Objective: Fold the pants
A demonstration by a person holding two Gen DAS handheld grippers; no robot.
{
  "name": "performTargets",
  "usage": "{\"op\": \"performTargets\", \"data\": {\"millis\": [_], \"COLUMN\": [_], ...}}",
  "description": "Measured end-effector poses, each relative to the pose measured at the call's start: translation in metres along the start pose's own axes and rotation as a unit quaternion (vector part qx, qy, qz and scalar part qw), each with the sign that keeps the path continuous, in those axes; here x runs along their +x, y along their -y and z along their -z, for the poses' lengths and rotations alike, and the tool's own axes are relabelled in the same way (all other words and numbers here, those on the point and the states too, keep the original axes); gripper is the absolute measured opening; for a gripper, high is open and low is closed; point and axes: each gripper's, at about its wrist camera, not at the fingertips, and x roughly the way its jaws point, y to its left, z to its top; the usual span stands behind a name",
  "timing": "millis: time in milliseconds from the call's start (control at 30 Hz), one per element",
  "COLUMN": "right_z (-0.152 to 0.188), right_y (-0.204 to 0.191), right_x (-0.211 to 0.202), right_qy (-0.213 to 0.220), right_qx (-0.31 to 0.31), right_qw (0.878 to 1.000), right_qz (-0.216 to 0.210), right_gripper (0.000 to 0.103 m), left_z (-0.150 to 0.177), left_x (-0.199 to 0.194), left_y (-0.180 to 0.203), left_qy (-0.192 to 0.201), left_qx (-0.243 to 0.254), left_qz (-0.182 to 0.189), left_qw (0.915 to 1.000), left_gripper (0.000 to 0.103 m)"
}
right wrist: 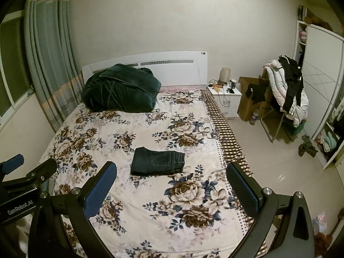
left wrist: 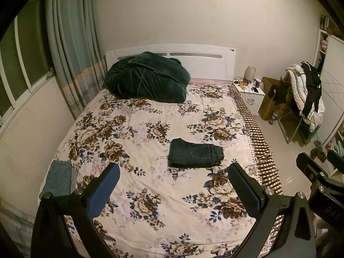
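Note:
Dark jeans [left wrist: 195, 154] lie folded into a compact rectangle on the floral bed cover [left wrist: 150, 118], right of the middle; they also show in the right wrist view [right wrist: 158, 161]. My left gripper [left wrist: 174, 185] is open and empty, held above the bed's near part, short of the jeans. My right gripper [right wrist: 172, 185] is open and empty too, above the bed's near right part. Each gripper shows at the edge of the other's view: the right one [left wrist: 316, 176], the left one [right wrist: 19, 169].
A light blue folded pair of jeans [left wrist: 59, 177] lies at the bed's left edge. A dark green blanket [left wrist: 148, 79] is heaped at the headboard. A nightstand [left wrist: 250, 90], a cardboard box [left wrist: 273, 99] and a chair piled with clothes [left wrist: 305, 94] stand right of the bed.

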Motion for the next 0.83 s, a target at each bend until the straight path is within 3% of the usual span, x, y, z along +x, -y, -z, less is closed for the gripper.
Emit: {"op": "performTargets", "data": {"millis": [833], "right_z": [0.0012], "right_y": [0.0037], "right_x": [0.0], "right_qy": [0.0], "right_qx": [0.001], "right_qw": [1.0], "right_qz": [-0.002], "right_gripper": [0.103], "left_z": [-0.0009], "left_x": [-0.0041], "left_y": [0.0029], "left_qy": [0.004], "left_qx": [0.001], "left_qz": [0.001], "left_qw": [1.0], "left_gripper": [0.103]}}
